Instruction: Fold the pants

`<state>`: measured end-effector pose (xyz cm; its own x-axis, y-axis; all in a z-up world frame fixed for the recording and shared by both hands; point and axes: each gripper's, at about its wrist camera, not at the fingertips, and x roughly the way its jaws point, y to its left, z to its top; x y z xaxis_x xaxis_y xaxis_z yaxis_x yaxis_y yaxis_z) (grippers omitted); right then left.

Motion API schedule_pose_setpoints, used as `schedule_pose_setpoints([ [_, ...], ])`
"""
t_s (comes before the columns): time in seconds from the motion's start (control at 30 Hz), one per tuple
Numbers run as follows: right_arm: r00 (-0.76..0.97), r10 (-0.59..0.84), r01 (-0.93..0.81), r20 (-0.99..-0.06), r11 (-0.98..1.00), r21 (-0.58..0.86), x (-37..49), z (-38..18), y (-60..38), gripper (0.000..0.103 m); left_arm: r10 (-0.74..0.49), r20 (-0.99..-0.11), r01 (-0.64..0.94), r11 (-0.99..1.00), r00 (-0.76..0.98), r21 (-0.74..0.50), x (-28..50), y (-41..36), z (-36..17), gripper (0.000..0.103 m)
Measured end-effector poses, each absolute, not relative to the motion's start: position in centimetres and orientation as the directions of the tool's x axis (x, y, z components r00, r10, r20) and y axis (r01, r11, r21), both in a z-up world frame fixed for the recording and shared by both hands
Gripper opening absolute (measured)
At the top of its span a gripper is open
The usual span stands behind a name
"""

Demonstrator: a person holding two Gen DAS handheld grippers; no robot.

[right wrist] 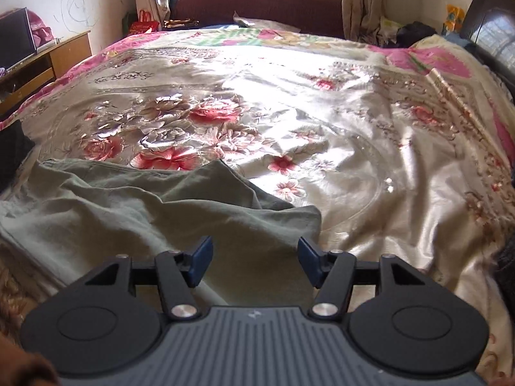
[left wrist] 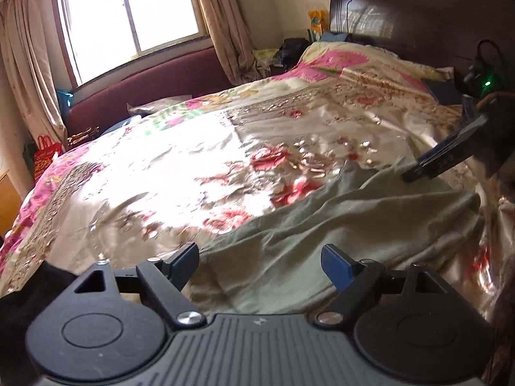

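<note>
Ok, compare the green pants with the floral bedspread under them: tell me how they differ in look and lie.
The pants are plain, matte olive green; the bedspread is shiny satin patterned with red and pink flowers. The pants lie rumpled in a loose heap near the front edge, while the bedspread is spread out across the whole bed with only shallow wrinkles. The pants cover a small patch; the bedspread reaches far beyond them. Both are soft cloth, and neither gripper holds either.

The wide floral bedspread [right wrist: 322,112] beyond the rumpled pants [right wrist: 135,206] lies bare, giving free passage. The headboard [left wrist: 418,16] and the maroon sofa [right wrist: 257,3] bound its edges.
</note>
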<state>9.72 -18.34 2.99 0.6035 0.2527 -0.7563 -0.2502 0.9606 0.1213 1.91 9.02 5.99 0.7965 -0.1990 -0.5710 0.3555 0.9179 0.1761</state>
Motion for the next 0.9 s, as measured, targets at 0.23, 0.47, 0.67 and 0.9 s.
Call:
schedule_pose_setpoints([
  [0.23, 0.598, 0.157, -0.138, -0.786, 0.986, 0.092, 14.3, -0.2, -20.4, 0.054, -0.225, -0.741, 0.419, 0.904, 0.633, 0.083, 5.9, 7.4, -1.4, 0.097],
  [0.47, 0.652, 0.117, -0.244, -0.749, 0.968, -0.06, 13.8, 3.0, -17.7, 0.06, -0.225, -0.728, 0.382, 0.923, 0.648, 0.055, 5.0, 8.4, -1.3, 0.102],
  [0.67, 0.56, -0.035, -0.308, -0.828, 0.918, -0.248, 17.8, 0.1, -16.1, 0.07, -0.208, -0.725, 0.397, 0.913, 0.656, 0.098, 5.2, 7.9, -1.2, 0.103],
  [0.9, 0.571, 0.022, -0.149, -0.821, 0.986, -0.077, 15.1, 3.5, -21.8, 0.067, -0.191, -0.714, 0.386, 0.915, 0.674, 0.119, 4.2, 9.1, -0.6, 0.103],
])
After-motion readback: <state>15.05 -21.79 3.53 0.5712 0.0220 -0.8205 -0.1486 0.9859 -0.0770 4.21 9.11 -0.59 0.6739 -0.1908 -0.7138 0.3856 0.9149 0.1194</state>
